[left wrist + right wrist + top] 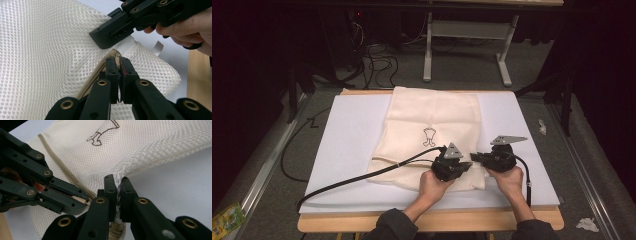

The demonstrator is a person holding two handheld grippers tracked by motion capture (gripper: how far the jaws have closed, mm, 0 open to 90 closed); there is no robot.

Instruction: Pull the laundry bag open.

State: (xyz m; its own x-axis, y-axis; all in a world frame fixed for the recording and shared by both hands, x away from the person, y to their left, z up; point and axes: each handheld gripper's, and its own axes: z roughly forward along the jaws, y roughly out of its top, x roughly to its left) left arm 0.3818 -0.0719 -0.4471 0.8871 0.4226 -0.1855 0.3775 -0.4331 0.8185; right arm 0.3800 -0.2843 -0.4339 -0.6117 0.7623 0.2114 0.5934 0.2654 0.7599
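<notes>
A cream mesh bag with a small dark printed figure lies flat on a white board. Its beige zipper runs along the near edge. My left gripper is shut on the zipper pull at the zipper's end, jaws pressed together. My right gripper faces it from the right and is shut on a pinch of the mesh at the bag's near right corner, bunching the fabric. In the left gripper view the right gripper clamps the bag's white edge just beyond my jaws.
The board rests on a wooden table. The left gripper's black cable trails across the board to the left edge. A white desk frame and cables stand on the floor behind. Crumpled paper lies on the floor at right.
</notes>
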